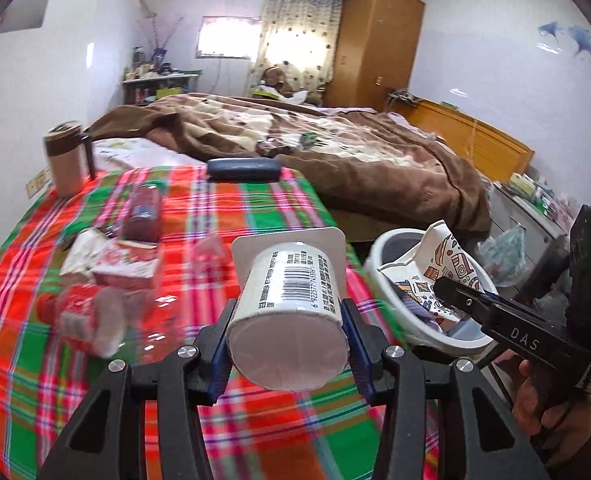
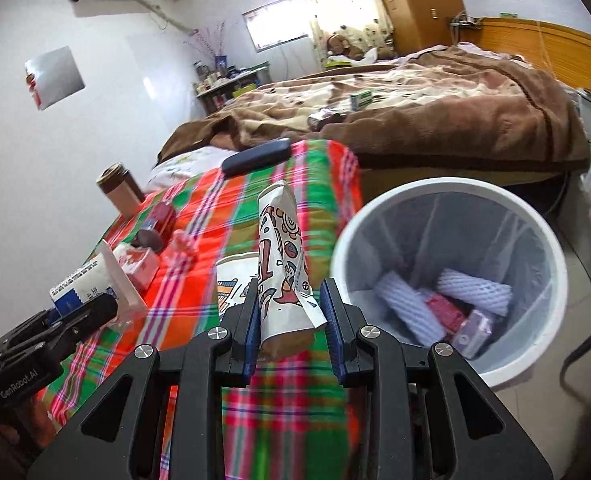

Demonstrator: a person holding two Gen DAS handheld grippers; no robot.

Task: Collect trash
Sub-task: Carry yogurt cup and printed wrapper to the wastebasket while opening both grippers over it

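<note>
My left gripper (image 1: 289,320) is shut on a white yogurt cup (image 1: 291,296) with a barcode, held above the plaid table (image 1: 255,208). My right gripper (image 2: 289,312) is shut on a crushed patterned paper cup (image 2: 281,256), held at the table's edge just left of the white trash bin (image 2: 447,272). The bin holds several pieces of trash. In the left wrist view the right gripper (image 1: 447,286) holds the paper cup (image 1: 451,256) over the bin (image 1: 391,244). In the right wrist view the yogurt cup (image 2: 85,280) shows at far left.
On the table lie a plastic cola bottle (image 1: 83,316), a red-white carton (image 1: 125,266), a dark red packet (image 1: 145,212), a dark case (image 1: 243,169) and a brown tumbler (image 1: 65,158). A bed with a brown blanket (image 1: 335,148) stands behind.
</note>
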